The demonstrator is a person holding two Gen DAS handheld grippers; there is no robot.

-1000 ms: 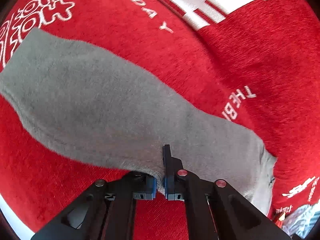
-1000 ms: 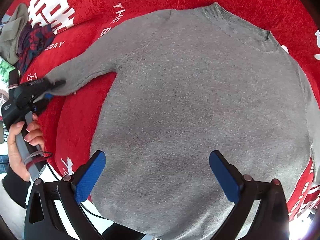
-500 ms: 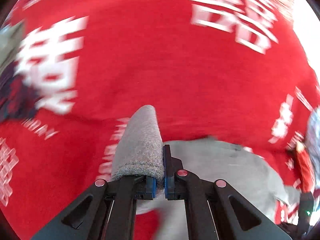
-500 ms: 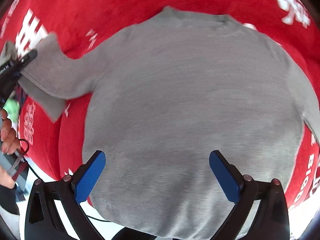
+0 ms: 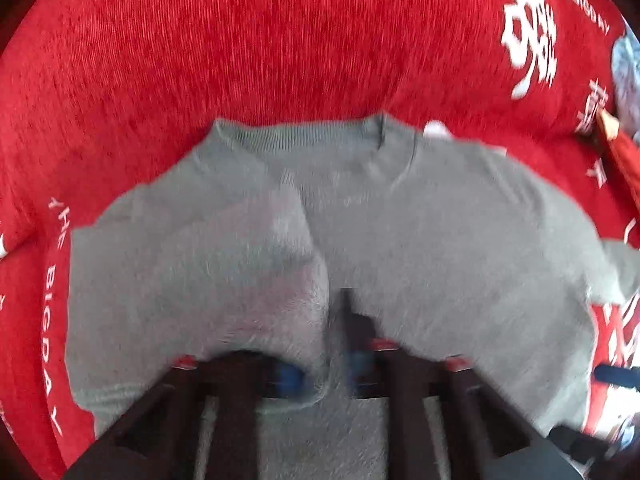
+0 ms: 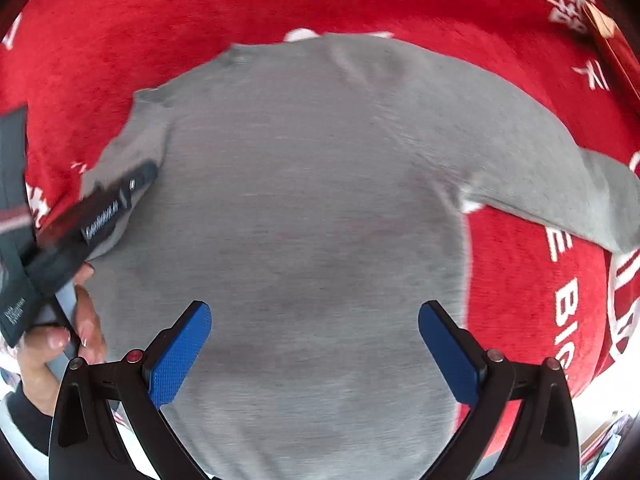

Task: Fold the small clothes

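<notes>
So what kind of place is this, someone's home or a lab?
Most likely a home: a grey sweater lies spread on a red plush cloth printed with white characters and "THE BIG DAY", like a bed or table cover. More cloth items show at the edge. Little of the room is visible.

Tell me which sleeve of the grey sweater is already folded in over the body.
The sleeve at the left gripper, whose jaws have just been opening, its cuff between them. It lies across the sweater; the other sleeve stretches out onto the red cloth.
</notes>
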